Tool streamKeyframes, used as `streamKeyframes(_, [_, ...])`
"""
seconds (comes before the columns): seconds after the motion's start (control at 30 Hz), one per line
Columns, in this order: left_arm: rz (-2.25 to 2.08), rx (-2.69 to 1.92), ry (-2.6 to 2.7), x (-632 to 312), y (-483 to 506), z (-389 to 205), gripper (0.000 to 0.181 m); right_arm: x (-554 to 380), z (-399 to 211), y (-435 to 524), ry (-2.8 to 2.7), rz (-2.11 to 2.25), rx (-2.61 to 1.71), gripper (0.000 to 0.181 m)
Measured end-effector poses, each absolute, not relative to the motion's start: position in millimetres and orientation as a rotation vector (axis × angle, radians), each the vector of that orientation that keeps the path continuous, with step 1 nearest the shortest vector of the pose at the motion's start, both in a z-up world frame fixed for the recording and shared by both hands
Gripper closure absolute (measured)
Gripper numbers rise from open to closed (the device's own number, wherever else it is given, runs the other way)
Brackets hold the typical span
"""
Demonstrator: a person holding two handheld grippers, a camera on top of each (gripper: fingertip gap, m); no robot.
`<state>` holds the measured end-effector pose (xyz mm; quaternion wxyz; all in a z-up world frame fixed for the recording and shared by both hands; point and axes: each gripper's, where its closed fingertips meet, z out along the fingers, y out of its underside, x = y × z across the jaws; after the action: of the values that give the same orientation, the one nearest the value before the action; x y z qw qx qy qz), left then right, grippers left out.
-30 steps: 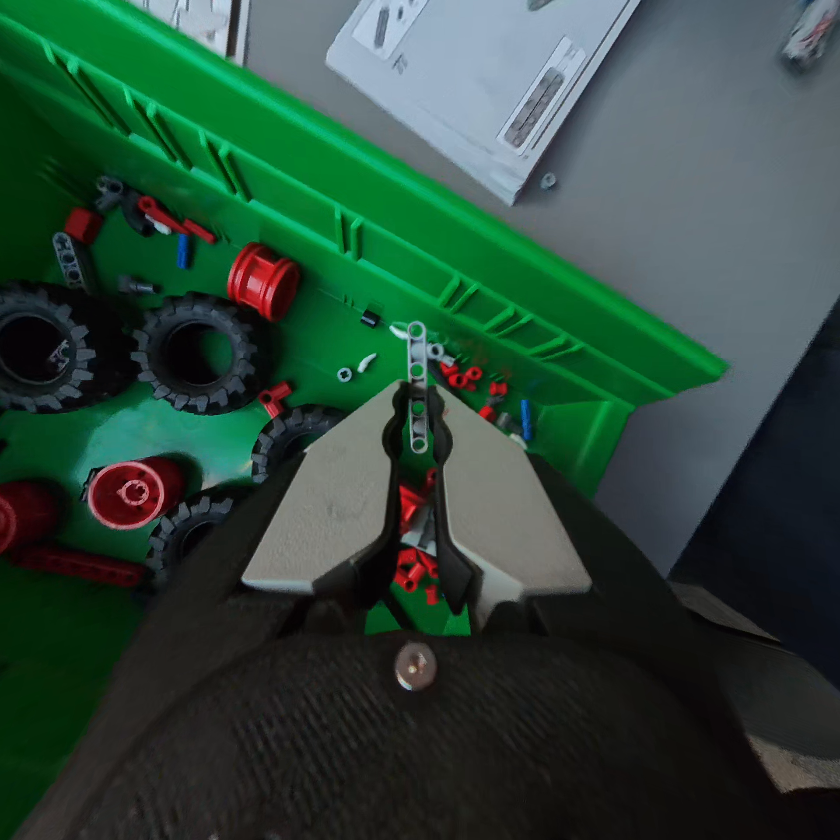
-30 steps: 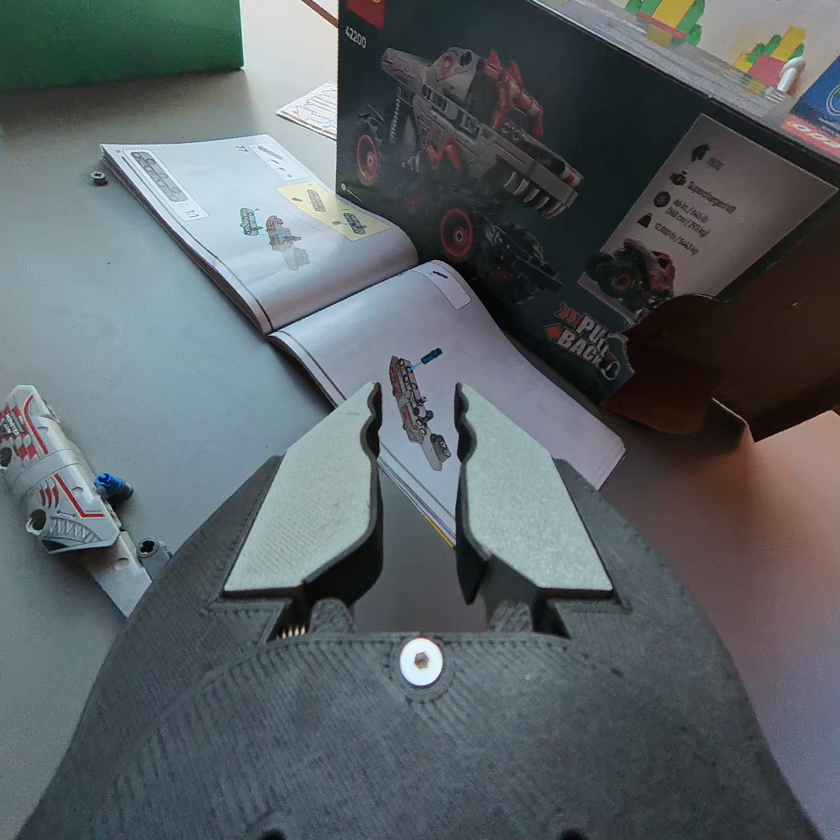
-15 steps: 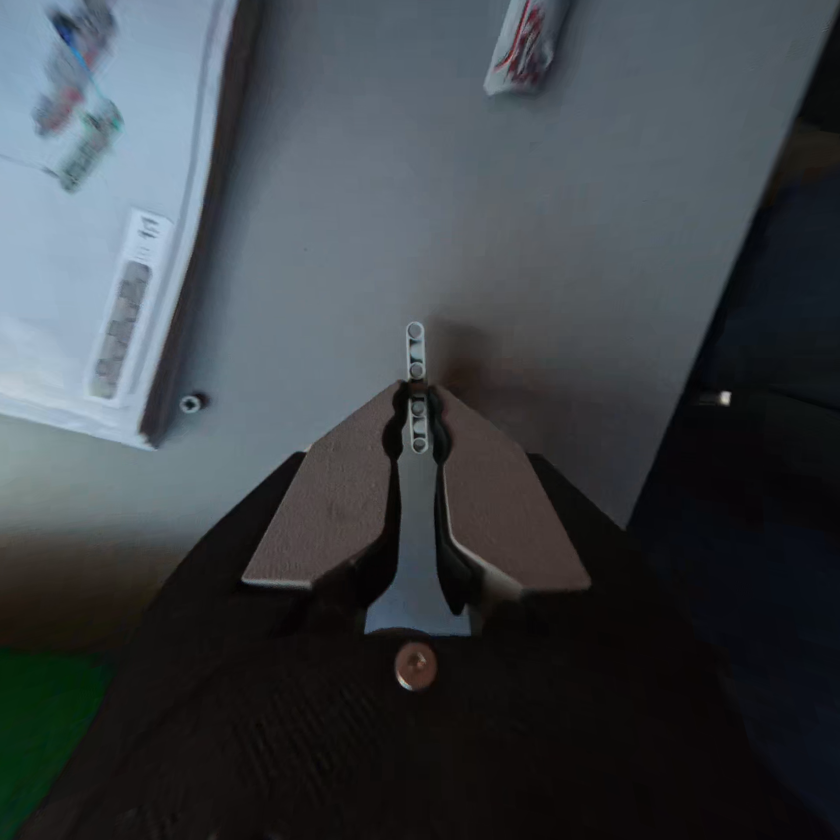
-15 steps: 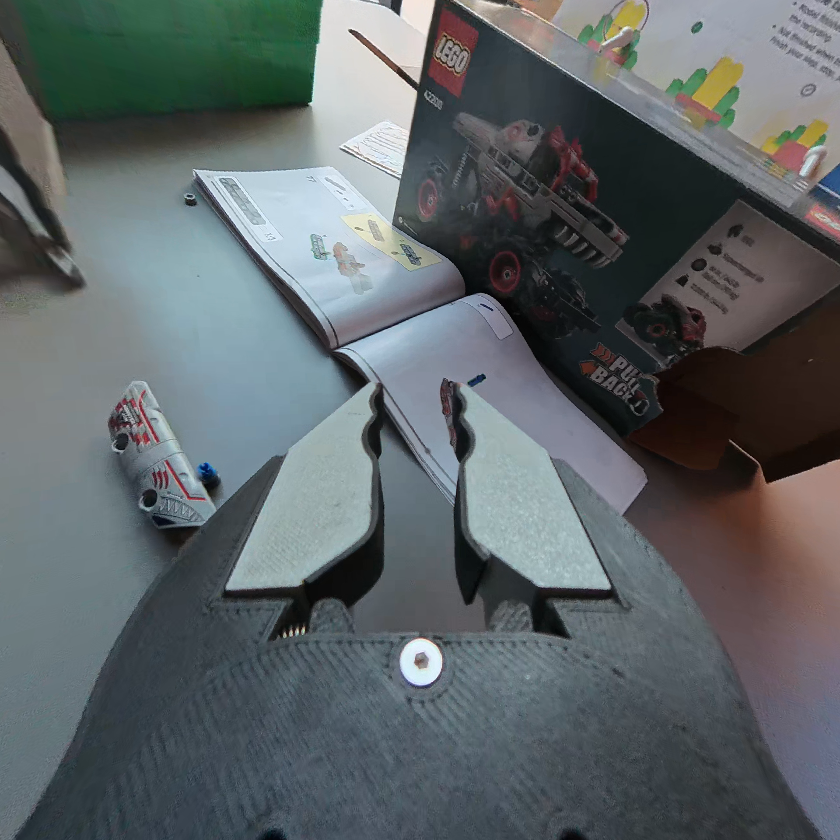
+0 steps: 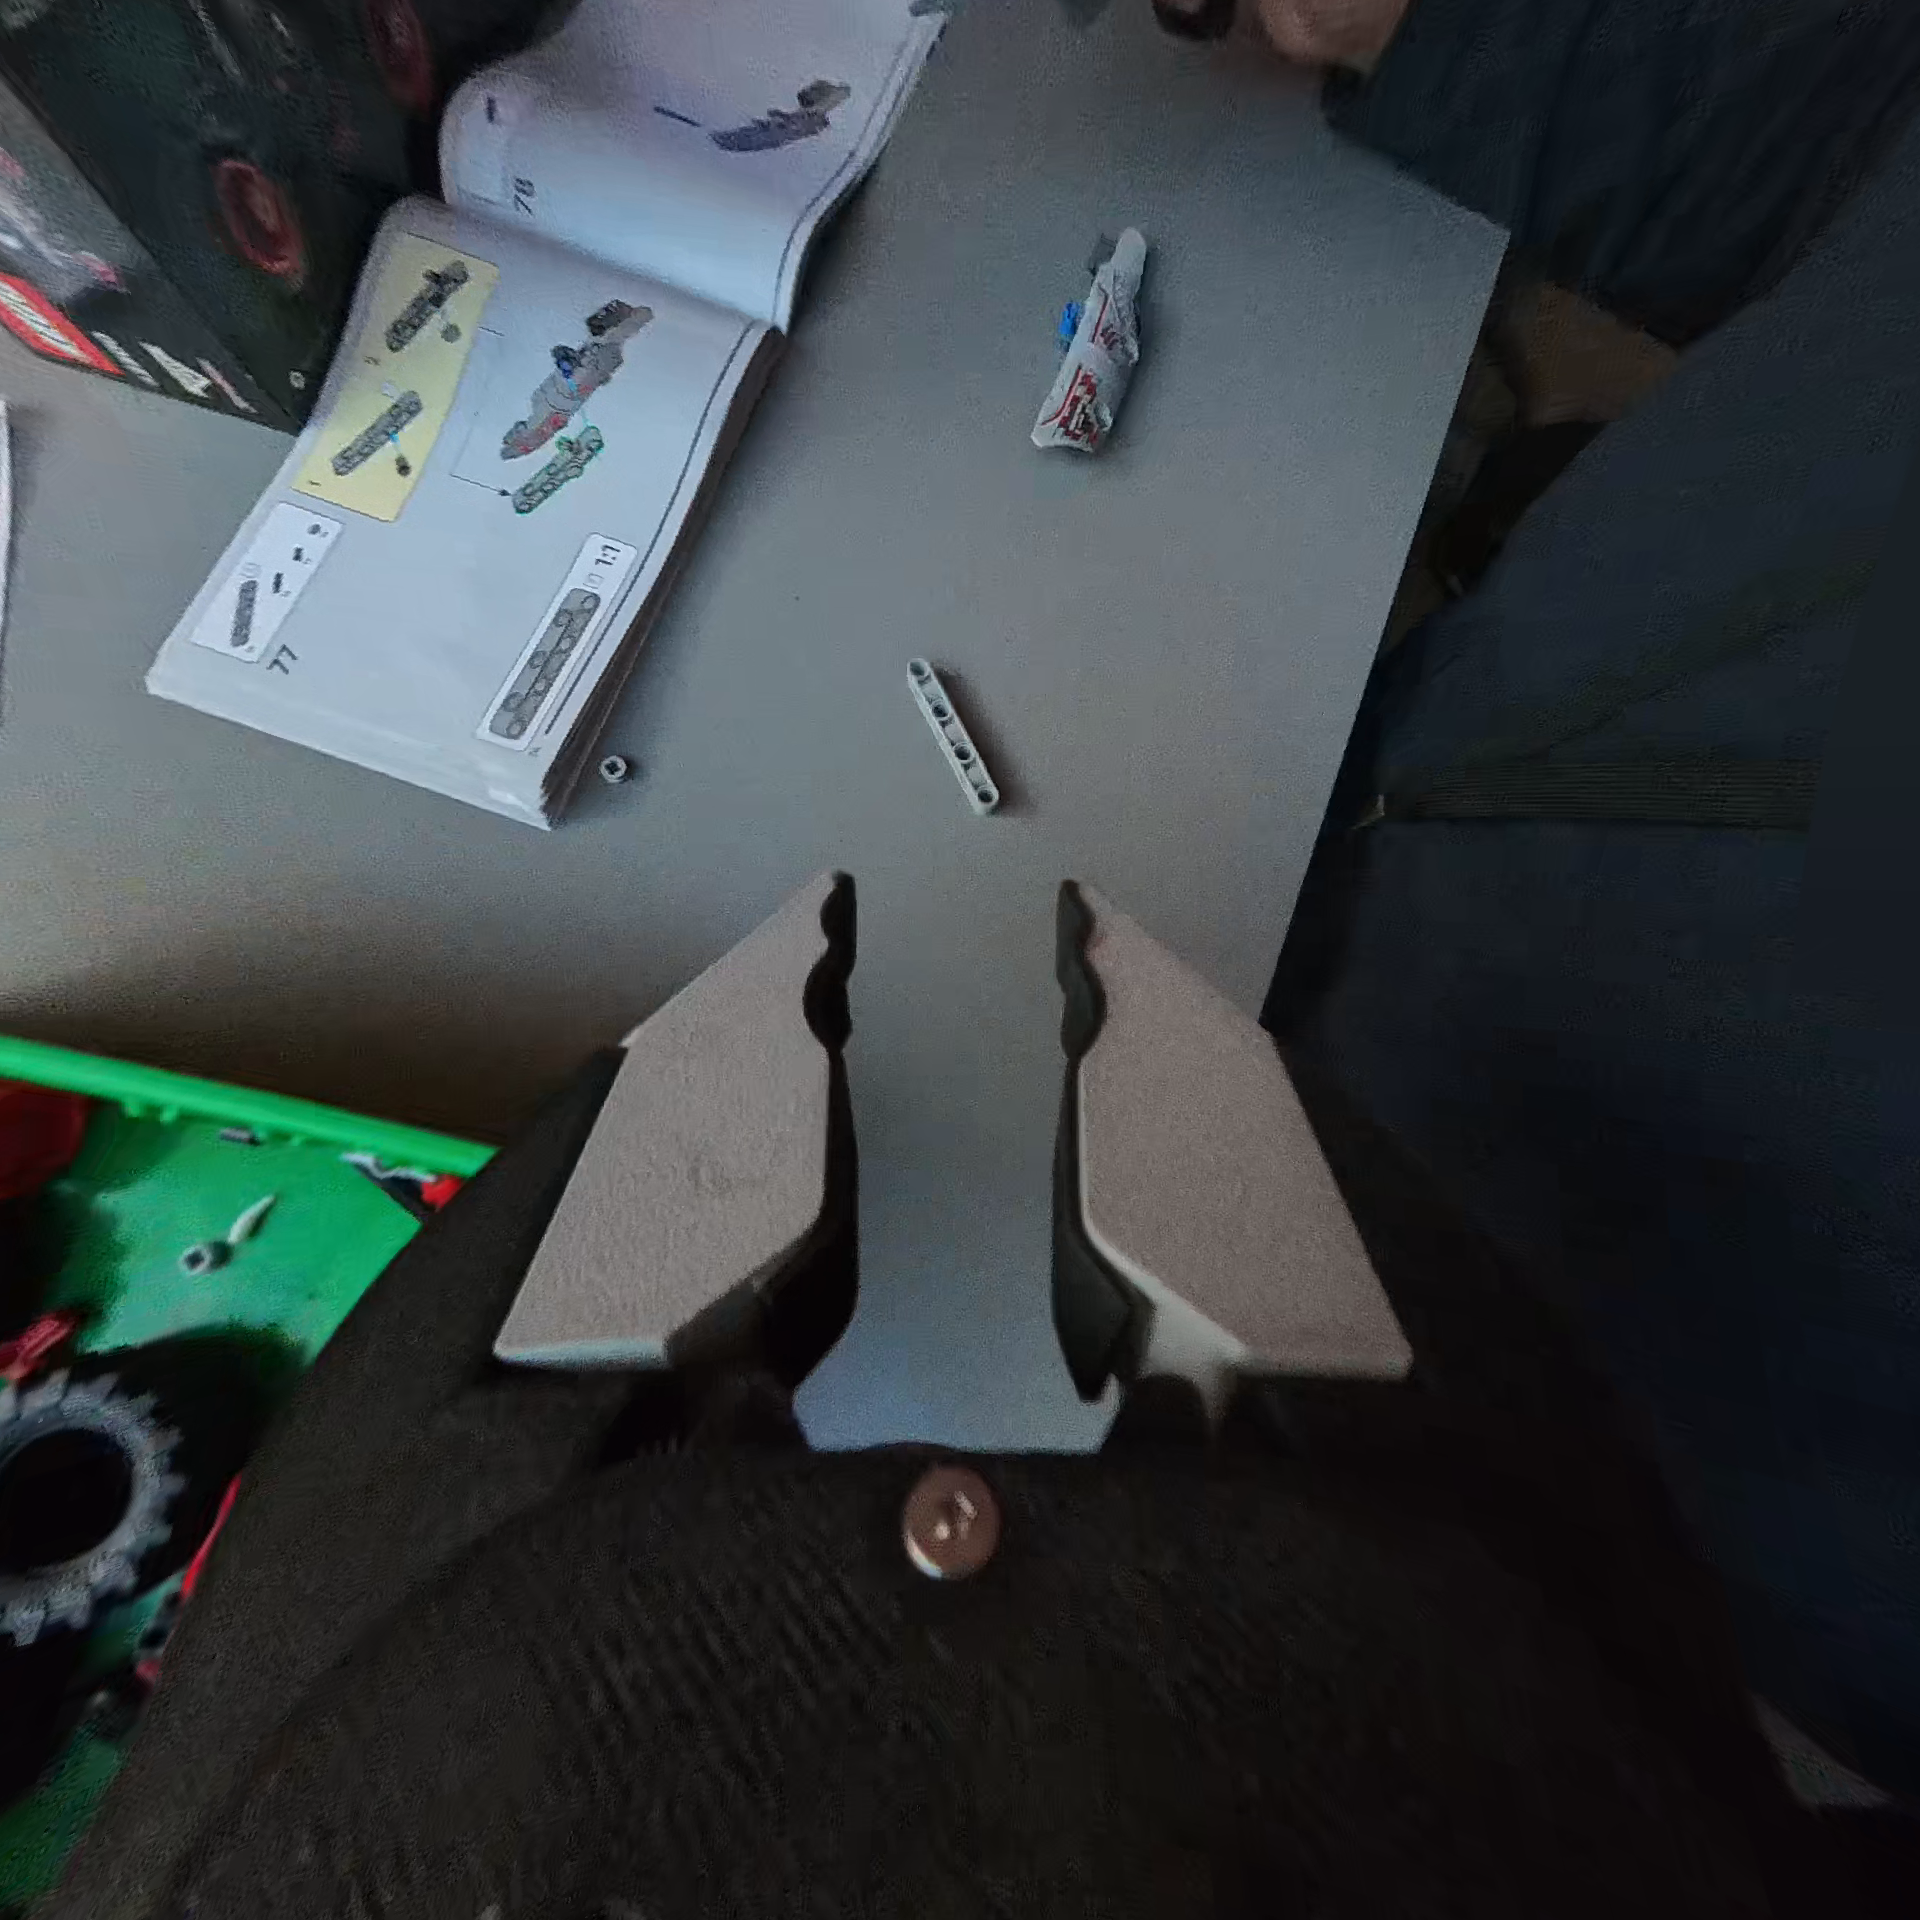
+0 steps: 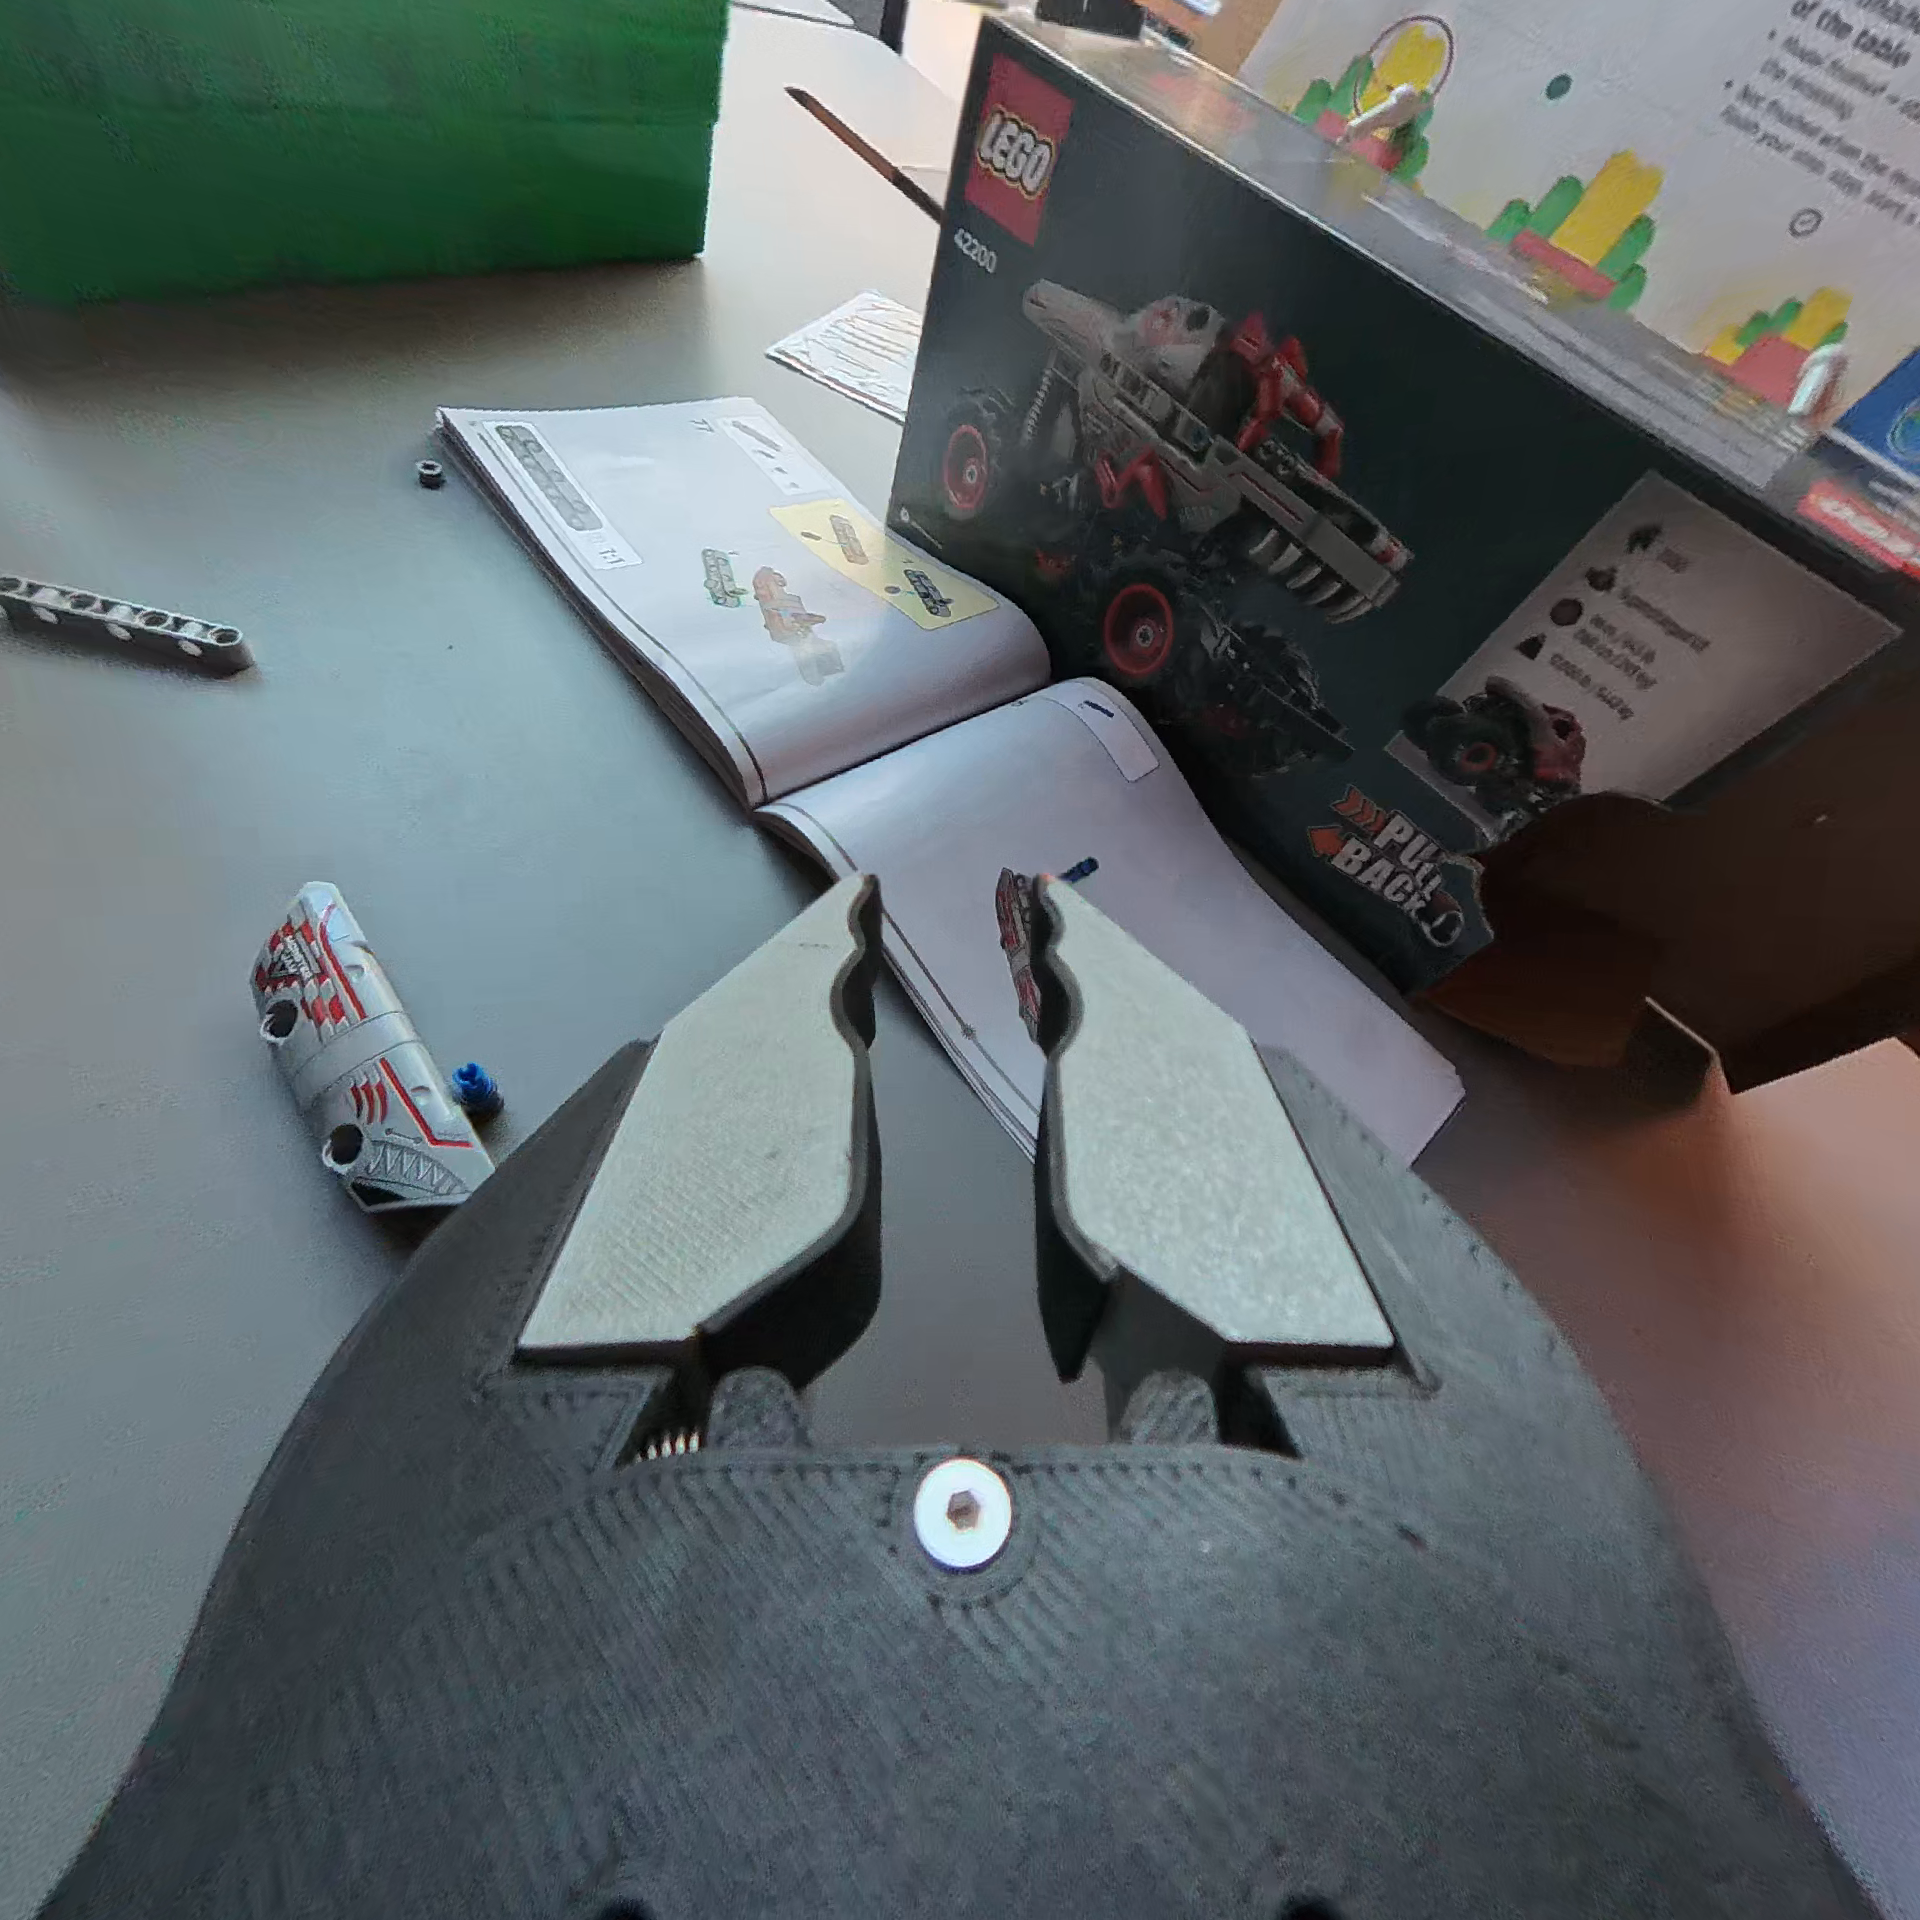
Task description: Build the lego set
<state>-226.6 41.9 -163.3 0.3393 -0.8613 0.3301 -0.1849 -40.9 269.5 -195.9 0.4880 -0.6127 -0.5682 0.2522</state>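
Note:
A grey beam with several holes (image 5: pixel 953 736) lies flat on the grey table (image 5: pixel 935 540), just ahead of my left gripper (image 5: pixel 954 894), which is open and empty above the table. The beam also shows at the left edge of the right wrist view (image 6: pixel 125 623). A grey printed panel with a blue pin (image 5: pixel 1096 348) lies farther on; it also shows in the right wrist view (image 6: pixel 358 1049). My right gripper (image 6: pixel 956 894) is open and empty, over the near edge of the open instruction booklet (image 6: pixel 790 603).
The green bin (image 5: pixel 208 1195) with tyres and red parts is at my left gripper's lower left. A small grey bush (image 5: pixel 614 768) lies by the booklet (image 5: pixel 468 499). The dark set box (image 6: pixel 1351 468) stands behind the booklet. The table edge (image 5: pixel 1382 644) runs along the right. One gripper's finger ends stand about 30 cm off the other's.
My left gripper carried the grey beam out of the green bin, over the table, then opened and let it go; the beam now lies on the table. My right gripper drew back slightly.

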Motion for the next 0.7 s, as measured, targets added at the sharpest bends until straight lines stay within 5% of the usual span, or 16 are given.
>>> streamKeyframes(0.43, [-0.375,-1.944,0.609,-311,52,-131,0.144,-36,-209,296,-1.290,0.638,-1.605,0.154])
streamKeyframes(0.7, [-0.533,-1.958,0.845,-239,26,-136,0.152,-48,-193,276,-1.381,0.672,-1.484,0.154])
